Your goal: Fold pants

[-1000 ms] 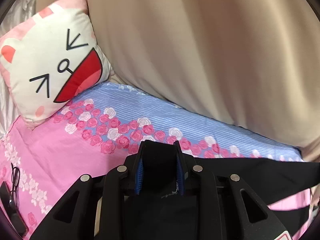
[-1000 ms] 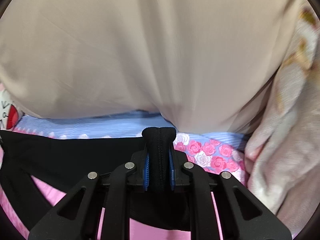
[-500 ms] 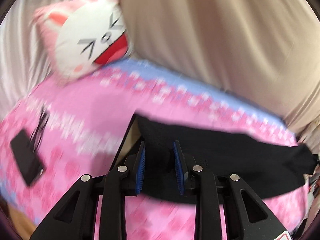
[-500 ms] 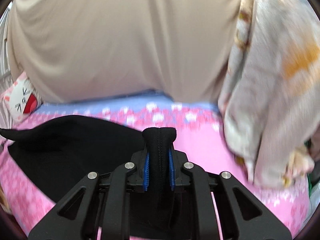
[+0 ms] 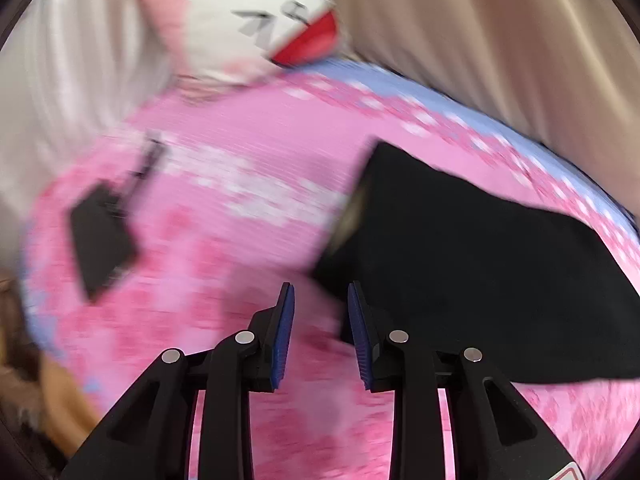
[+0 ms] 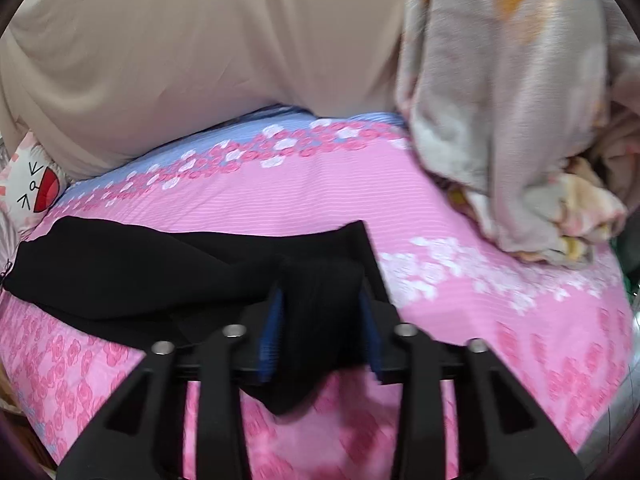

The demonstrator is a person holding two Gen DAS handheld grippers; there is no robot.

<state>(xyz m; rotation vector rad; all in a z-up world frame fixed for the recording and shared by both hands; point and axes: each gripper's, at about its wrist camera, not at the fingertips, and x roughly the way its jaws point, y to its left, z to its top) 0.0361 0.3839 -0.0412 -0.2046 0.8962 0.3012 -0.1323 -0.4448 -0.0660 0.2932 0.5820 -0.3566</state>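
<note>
The black pants (image 5: 472, 264) lie folded across a pink flowered bedsheet (image 5: 248, 184). In the left wrist view my left gripper (image 5: 321, 296) is open and empty, just left of the pants' near corner. In the right wrist view the pants (image 6: 132, 272) stretch to the left, and my right gripper (image 6: 320, 300) has its jaws spread apart with a bunch of black fabric loose between them.
A cat-face pillow (image 5: 256, 16) leans at the bed's far left by a beige curtain (image 6: 200, 48). A black phone (image 5: 100, 236) and glasses lie on the sheet at the left. A crumpled patterned blanket (image 6: 512, 112) hangs at the right.
Both grippers pulled back toward me and opened. The left let go of the pants and moved left off them. The right jaws spread, releasing the pinched fabric. The pants now lie on the sheet.
</note>
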